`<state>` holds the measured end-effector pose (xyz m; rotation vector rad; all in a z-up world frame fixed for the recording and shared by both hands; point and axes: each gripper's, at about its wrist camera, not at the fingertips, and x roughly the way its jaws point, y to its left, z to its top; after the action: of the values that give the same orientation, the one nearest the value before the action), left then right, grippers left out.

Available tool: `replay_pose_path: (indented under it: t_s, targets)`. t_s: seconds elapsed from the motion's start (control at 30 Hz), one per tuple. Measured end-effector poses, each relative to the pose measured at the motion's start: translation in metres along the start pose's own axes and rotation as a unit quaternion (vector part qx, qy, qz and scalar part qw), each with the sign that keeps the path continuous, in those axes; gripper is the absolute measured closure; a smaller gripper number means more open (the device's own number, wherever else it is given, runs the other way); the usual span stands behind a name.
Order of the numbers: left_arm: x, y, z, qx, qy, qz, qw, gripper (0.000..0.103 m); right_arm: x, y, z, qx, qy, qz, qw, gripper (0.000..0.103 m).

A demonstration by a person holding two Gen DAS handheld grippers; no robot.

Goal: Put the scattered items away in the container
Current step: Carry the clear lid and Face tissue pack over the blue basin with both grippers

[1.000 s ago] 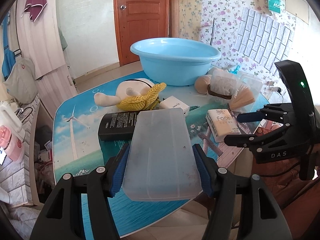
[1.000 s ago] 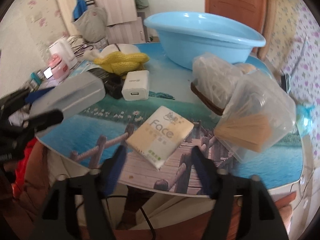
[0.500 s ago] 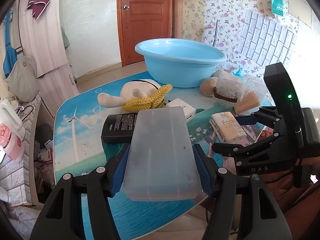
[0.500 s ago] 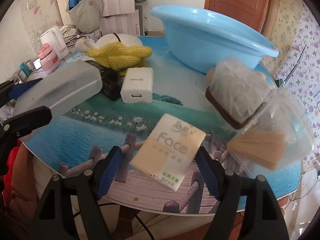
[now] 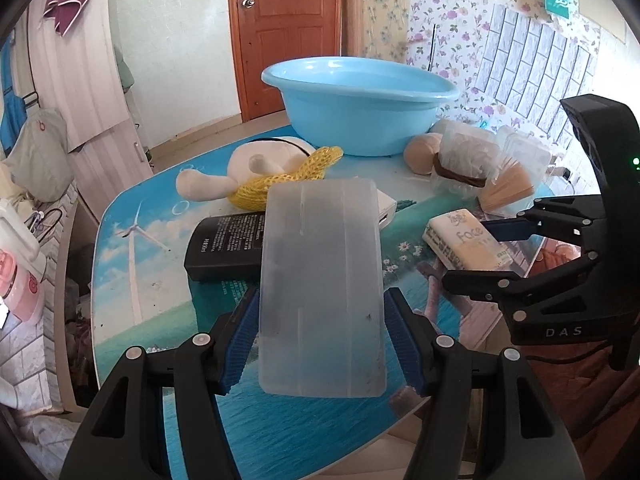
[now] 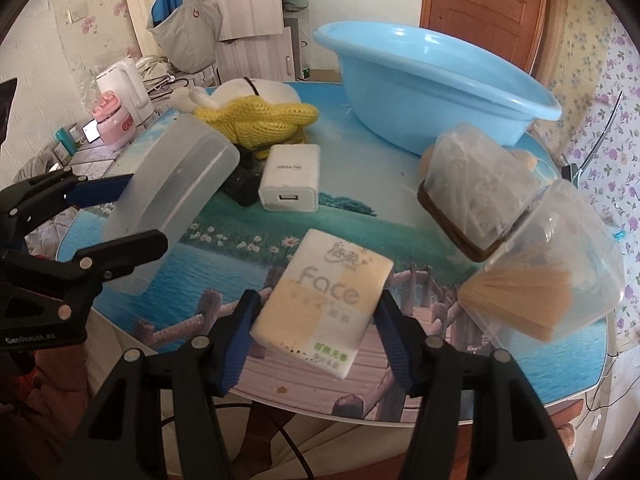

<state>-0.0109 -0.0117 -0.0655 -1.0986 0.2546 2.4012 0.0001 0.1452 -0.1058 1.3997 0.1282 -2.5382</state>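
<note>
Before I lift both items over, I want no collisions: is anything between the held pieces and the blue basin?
Yes. The yellow knitted net and white plush toy lie ahead of the frosted plastic box; bagged cotton swabs stand near the tissue pack's path to the light blue plastic basin.

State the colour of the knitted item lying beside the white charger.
Yellow; the knitted item beside the white charger shows best in the right wrist view.

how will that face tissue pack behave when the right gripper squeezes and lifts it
The Face tissue pack is a soft plastic-wrapped pack, so it will likely dent between the right gripper fingers. It looks light for its size. The glossy wrap may slip, and it already sits tilted between them.
</note>
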Motion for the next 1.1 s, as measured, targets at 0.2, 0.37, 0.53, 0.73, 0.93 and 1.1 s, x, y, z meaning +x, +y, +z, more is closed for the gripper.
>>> replay_pose_path:
  t_s: [0.2, 0.37, 0.53, 0.73, 0.93, 1.1]
  targets:
    - [-0.01, 0.001, 0.003, -0.005, -0.012, 0.001, 0.9999, 0.041, -0.012, -0.002, 0.002, 0.0, -0.022, 0.012, 1.0, 0.046]
    - [-0.023, 0.002, 0.01, -0.014, -0.025, 0.008, 0.9996, 0.041, -0.026, 0.003, 0.007, -0.013, -0.044, 0.019, 0.999, 0.046]
    - [-0.033, 0.006, 0.018, -0.03, -0.031, 0.018, 0.9989, 0.041, -0.041, 0.003, 0.015, -0.015, -0.067, 0.028, 0.997, 0.046]
    - [-0.046, 0.009, 0.033, -0.044, -0.052, 0.026, 0.9973, 0.041, -0.058, -0.005, 0.027, -0.012, -0.097, 0.03, 0.995, 0.046]
    - [-0.048, 0.008, 0.053, -0.044, -0.066, 0.029, 0.9964, 0.041, -0.072, -0.017, 0.042, -0.011, -0.124, 0.028, 0.992, 0.046]
    - [-0.047, 0.005, 0.076, -0.036, -0.082, 0.031, 0.9955, 0.041, -0.087, -0.025, 0.057, -0.017, -0.154, 0.024, 0.988, 0.046]
